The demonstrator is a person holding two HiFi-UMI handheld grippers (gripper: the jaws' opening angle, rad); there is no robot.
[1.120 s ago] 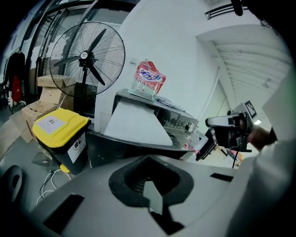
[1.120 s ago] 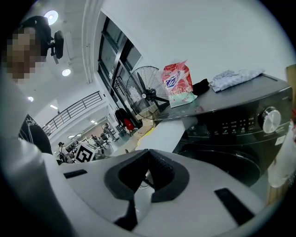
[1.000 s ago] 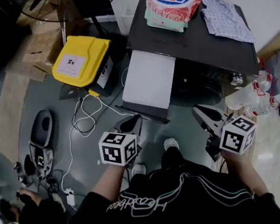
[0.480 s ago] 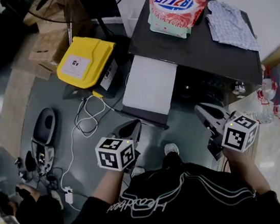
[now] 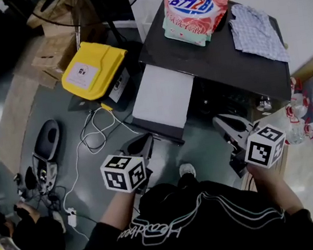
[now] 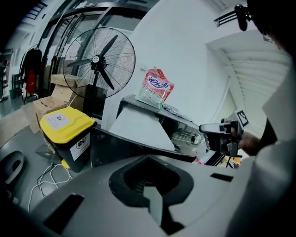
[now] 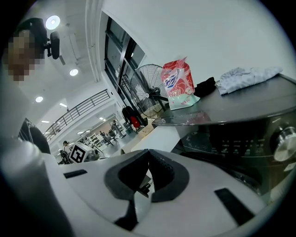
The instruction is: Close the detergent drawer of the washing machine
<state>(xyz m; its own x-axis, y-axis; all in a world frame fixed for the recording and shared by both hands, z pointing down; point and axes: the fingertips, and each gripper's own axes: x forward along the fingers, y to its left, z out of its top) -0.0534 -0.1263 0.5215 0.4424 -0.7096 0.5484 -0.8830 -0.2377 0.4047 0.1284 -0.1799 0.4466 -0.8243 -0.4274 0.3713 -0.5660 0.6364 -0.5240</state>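
Fingers (image 6: 92, 185) together on left gripper (image 6: 147, 156) and right gripper (image 7: 149, 150); head view alone shows a shoe (image 5: 187, 170).

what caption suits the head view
Left hand-held gripper and right hand-held gripper, both shut, face the washing machine with its detergent drawer pulled out.

At the upper right of the head view, a dark grey washing machine (image 5: 222, 54) is seen. On it are a red-and-pink detergent pouch (image 5: 197, 0) with a blue-and-white label and a cloth (image 5: 253, 24) checked in pale blue and white, and its detergent drawer (image 5: 163, 96) is pale grey-white. At the upper left a bright yellow bin lid (image 5: 93, 67) with a white label is shown, and black-and-white square markers are borne on the cubes of the left gripper (image 5: 146, 141) and right gripper (image 5: 220, 123).
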